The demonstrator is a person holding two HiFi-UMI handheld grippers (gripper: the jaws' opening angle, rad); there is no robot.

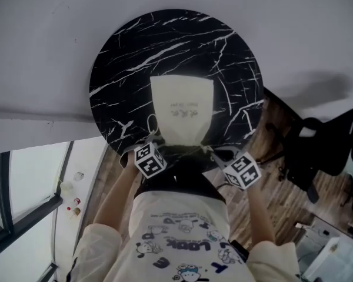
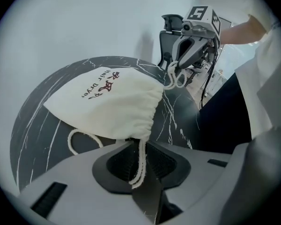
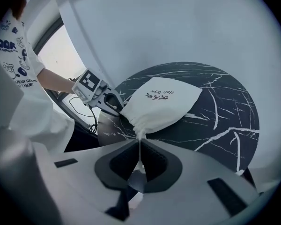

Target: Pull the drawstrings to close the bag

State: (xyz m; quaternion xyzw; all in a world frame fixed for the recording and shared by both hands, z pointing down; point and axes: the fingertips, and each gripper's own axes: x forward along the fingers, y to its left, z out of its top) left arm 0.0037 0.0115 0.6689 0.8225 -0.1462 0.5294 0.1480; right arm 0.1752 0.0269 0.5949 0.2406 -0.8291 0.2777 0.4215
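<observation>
So the cream "Hair Dryer" drawstring bag (image 1: 182,110) is lying flat on the round black marble tabletop (image 1: 135,57). Its long axis points straight away from the person: closed bottom at the far end, mouth at the near edge, right in front of both tools. That's the bit that matters, because the cords come out sideways at the mouth, across that axis.

The left hand-held gripper (image 1: 155,141) sits at the mouth's left corner. In the left gripper view its jaws are closed in on a doubled bit of the left drawstring (image 2: 141,165), right where it leaves the fabric, and the end of the loop hangs back between them toward the camera. Looks like a pinch to me, though not a very deep one. There's also a slack loop of cord (image 2: 79,137) lying on the tabletop beside the bag.

The right hand-held gripper (image 1: 216,153) is at the mouth's right corner, jaws pressed together on the right drawstring (image 3: 140,143), which runs as a thin line from the mouth straight into the seam between them.

Neither one is nearer, they mirror each other, each on its own side and just off the mouth. The mouth already looks partly bunched up and narrower than the far end. My guess is the next move is pulling the two apart, left going left and right going right, at right angles to the bag's length. If the left pinch is shallow, that cord could slip out.
</observation>
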